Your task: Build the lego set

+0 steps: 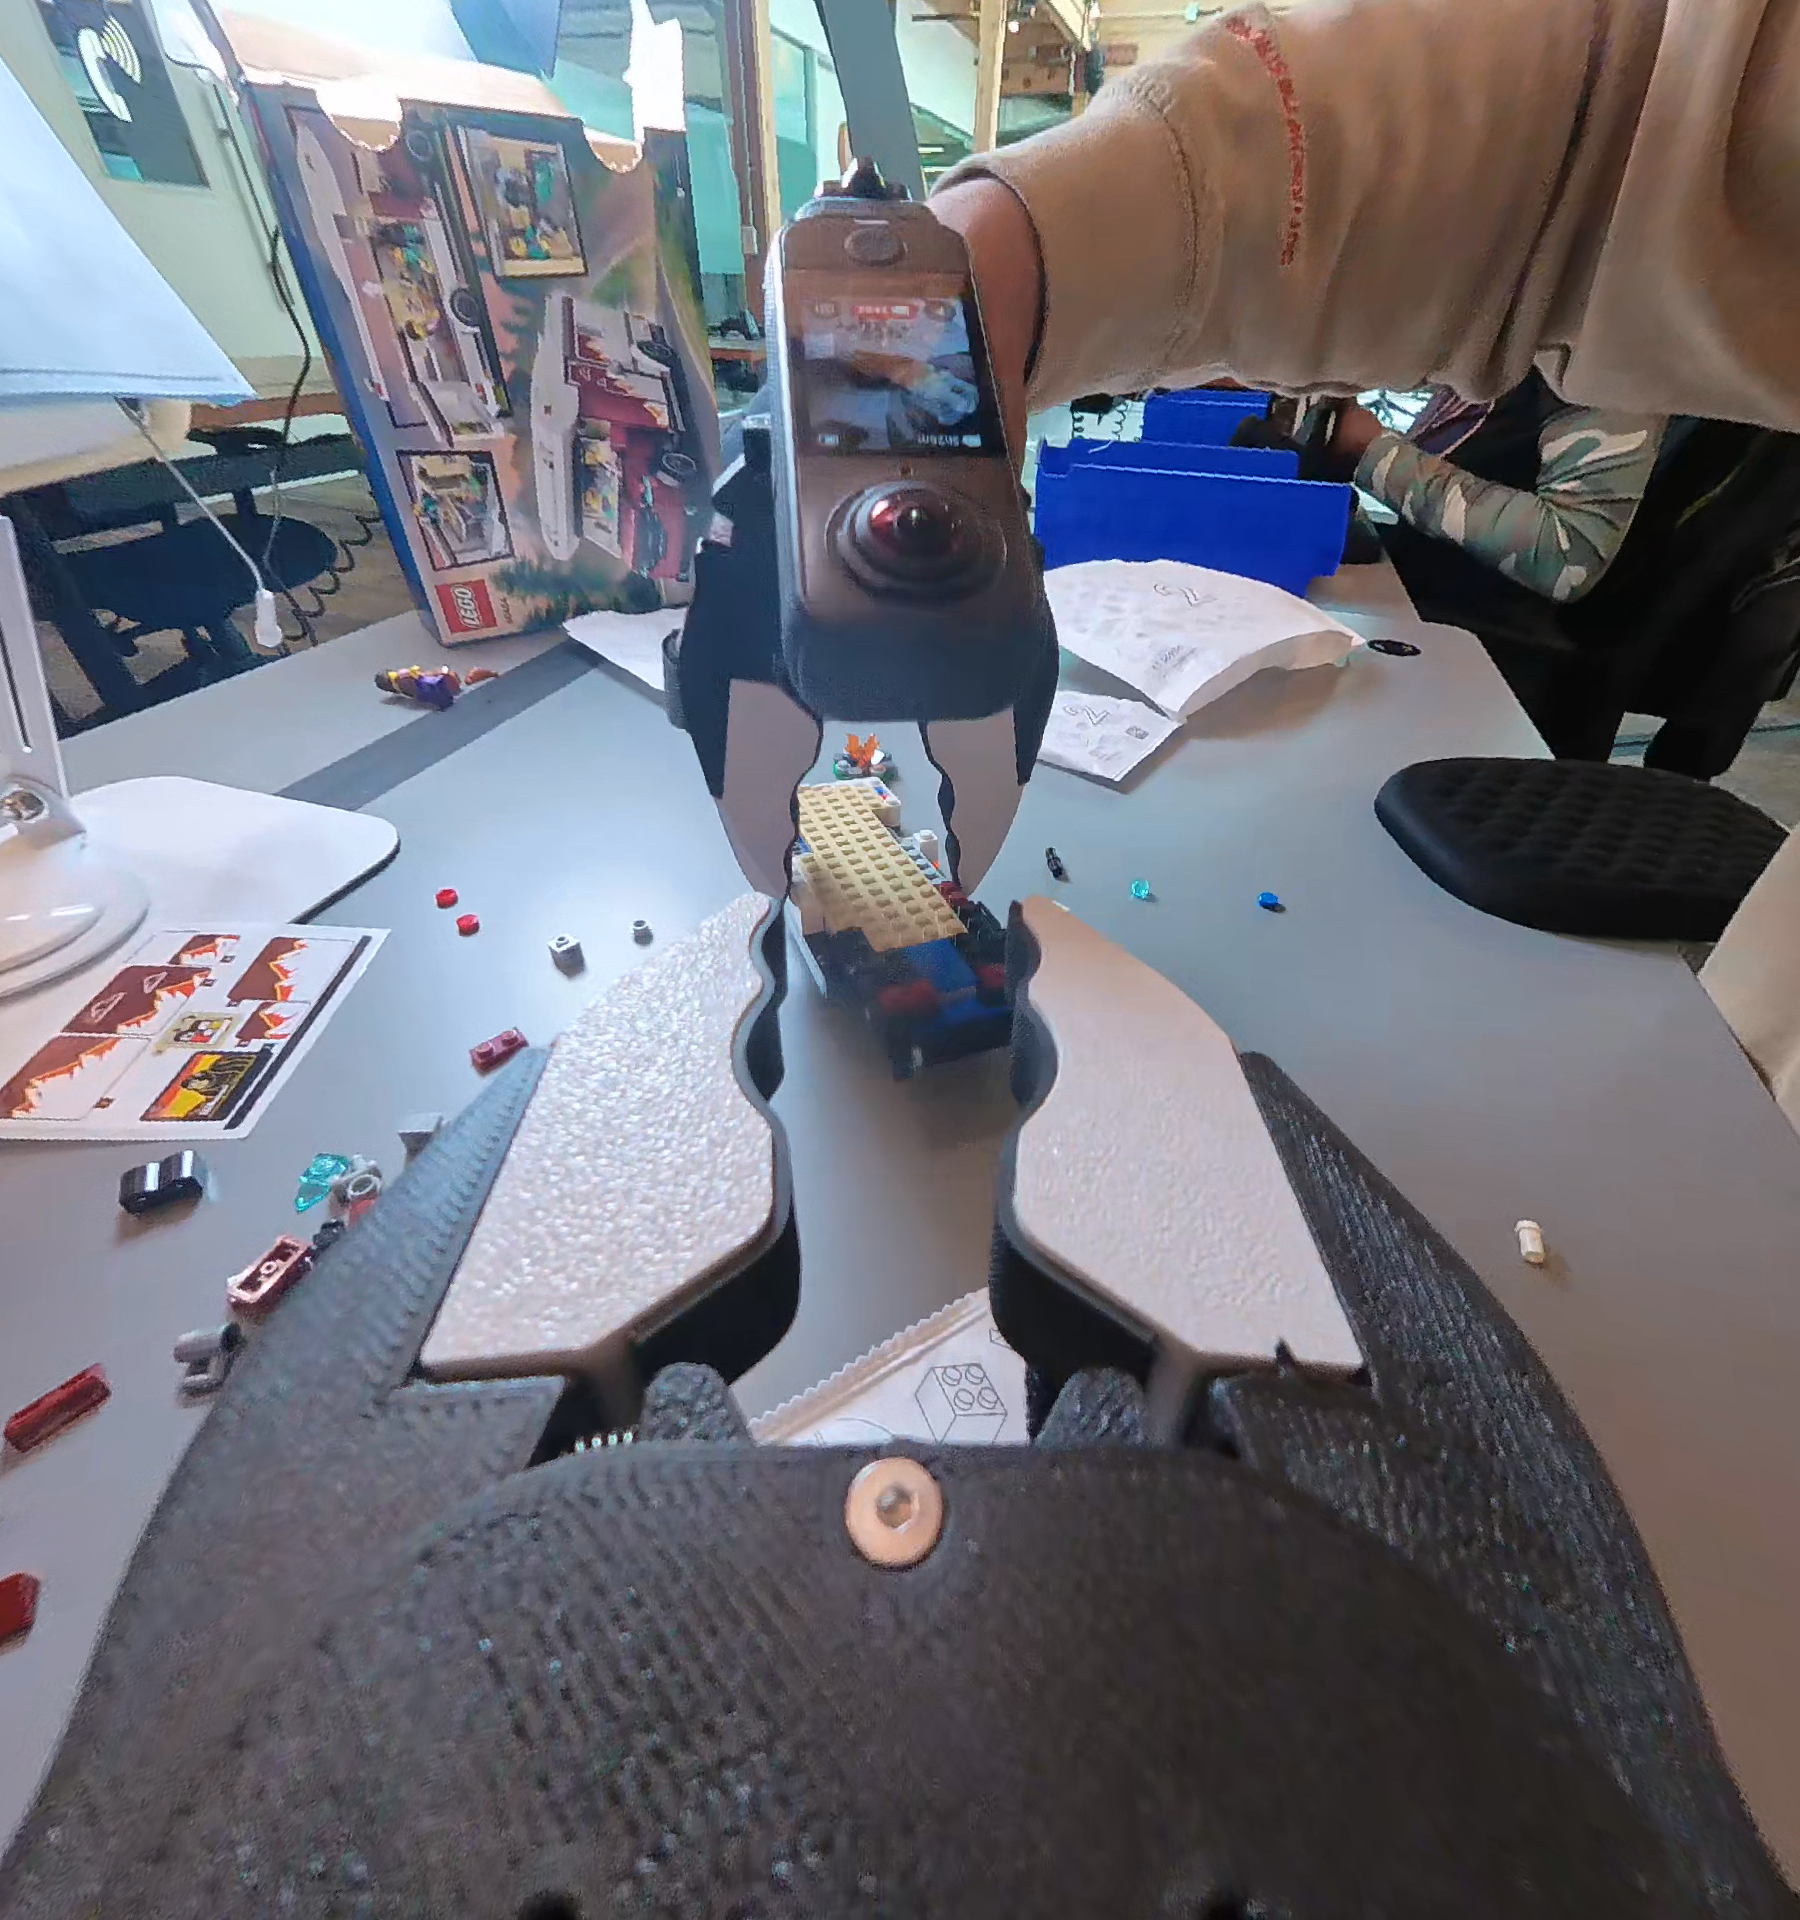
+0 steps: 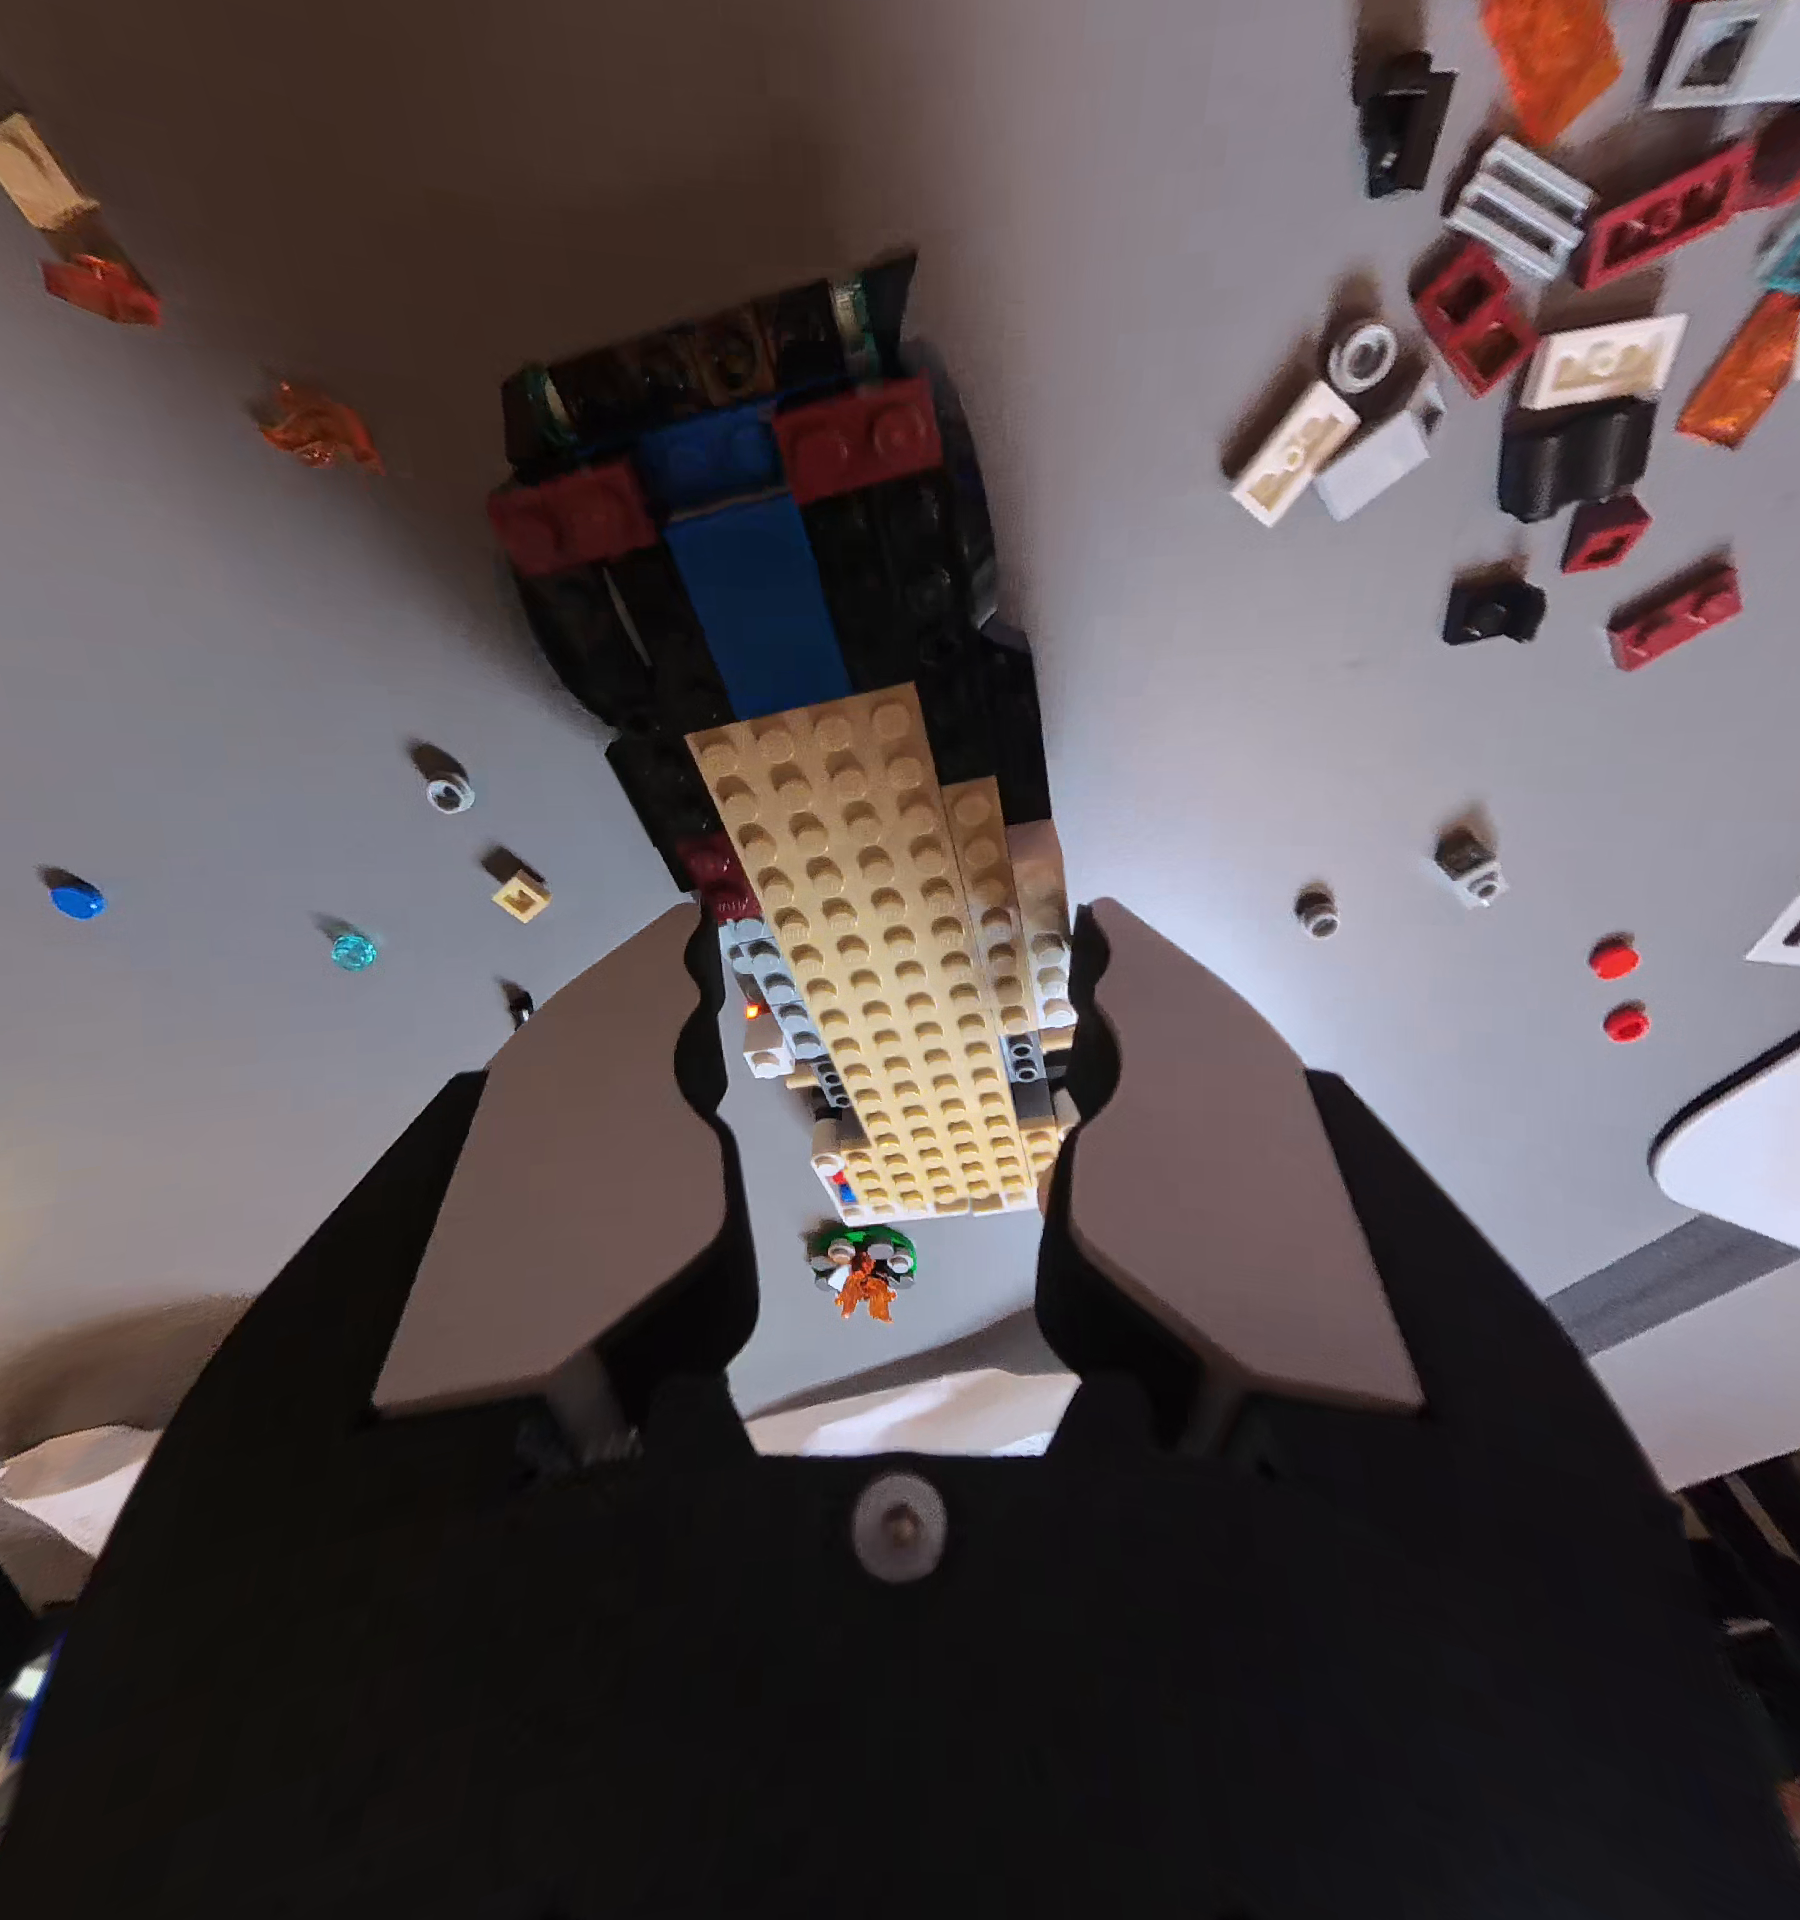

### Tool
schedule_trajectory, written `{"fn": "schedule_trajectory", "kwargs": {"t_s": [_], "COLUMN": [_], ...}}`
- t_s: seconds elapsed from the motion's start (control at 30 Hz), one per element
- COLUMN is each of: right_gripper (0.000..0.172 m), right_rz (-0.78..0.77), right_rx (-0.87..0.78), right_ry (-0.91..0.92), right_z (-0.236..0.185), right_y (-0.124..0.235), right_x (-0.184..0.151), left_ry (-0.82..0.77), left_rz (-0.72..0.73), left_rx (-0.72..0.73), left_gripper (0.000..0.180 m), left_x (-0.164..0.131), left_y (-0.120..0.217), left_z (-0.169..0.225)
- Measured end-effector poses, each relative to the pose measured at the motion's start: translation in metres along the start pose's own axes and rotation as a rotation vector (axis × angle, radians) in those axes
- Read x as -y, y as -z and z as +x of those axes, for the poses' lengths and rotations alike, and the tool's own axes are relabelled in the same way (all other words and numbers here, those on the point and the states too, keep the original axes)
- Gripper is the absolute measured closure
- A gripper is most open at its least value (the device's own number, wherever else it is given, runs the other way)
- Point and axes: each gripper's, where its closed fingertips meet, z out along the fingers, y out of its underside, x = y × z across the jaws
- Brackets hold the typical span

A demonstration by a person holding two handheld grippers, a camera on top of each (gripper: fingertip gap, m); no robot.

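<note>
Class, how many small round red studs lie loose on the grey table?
2: both side by side near the white lamp base, one, the other. Others may be hidden.

I'm in a shared office workspace: behind my grey table (image 1: 1291, 1039) stand a toy-brick set box (image 1: 501, 395), blue storage bins (image 1: 1187, 499), another seated person (image 1: 1519, 499).

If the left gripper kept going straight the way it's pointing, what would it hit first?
Probably the brick-built vehicle between its open fingers, its dark nose first; beyond that, the right gripper. Depth is hard to judge.
</note>
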Motion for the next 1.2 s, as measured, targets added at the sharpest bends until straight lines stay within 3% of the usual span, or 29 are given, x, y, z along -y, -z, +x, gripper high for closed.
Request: {"fn": "schedule_trajectory", "kwargs": {"t_s": [0.17, 0.27, 0.4, 0.5, 0.53, 0.6, 0.73, 0.87, 1.07, 1.2], "right_gripper": [0.107, 0.106, 0.105, 0.106, 0.118, 0.172, 0.172, 0.166, 0.141, 0.139], "right_rz": [0.021, 0.103, 0.424, 0.634, 0.694, 0.815, 0.928, 1.115, 1.181, 1.213], "right_rx": [-0.02, -0.111, -0.305, -0.487, -0.551, -0.64, -0.752, -0.862, -0.832, -0.87], "right_ry": [-0.017, -0.06, -0.217, -0.366, -0.409, -0.496, -0.752, -0.914, -0.936, -0.942], "right_z": [0.002, 0.013, 0.028, 0.023, 0.018, 0.0, -0.032, -0.054, -0.058, -0.057], "right_y": [-0.008, 0.011, 0.079, 0.112, 0.116, 0.112, 0.079, 0.071, 0.068, 0.068], "right_x": [0.008, 0.011, 0.02, 0.003, -0.006, -0.025, -0.074, -0.108, -0.111, -0.105], "left_ry": [0.004, 0.01, 0.016, 0.006, 0.003, -0.004, -0.029, -0.054, -0.009, -0.071], "left_rz": [-0.023, -0.033, -0.044, -0.051, -0.049, -0.053, -0.083, -0.138, -0.201, -0.17], "left_rx": [0.003, 0.014, 0.034, 0.056, 0.059, 0.089, 0.156, 0.262, 0.421, 0.549], "left_gripper": [0.14, 0.14, 0.14, 0.14, 0.14, 0.14, 0.141, 0.142, 0.14, 0.14], "left_x": [-0.007, -0.011, -0.014, -0.014, -0.014, -0.013, -0.01, -0.009, -0.016, -0.018], "left_y": [-0.004, -0.005, -0.006, -0.006, -0.006, -0.006, -0.004, -0.001, 0.006, 0.014], "left_z": [0.0, -0.002, -0.006, -0.009, -0.009, -0.012, -0.017, -0.02, -0.005, -0.003]}}
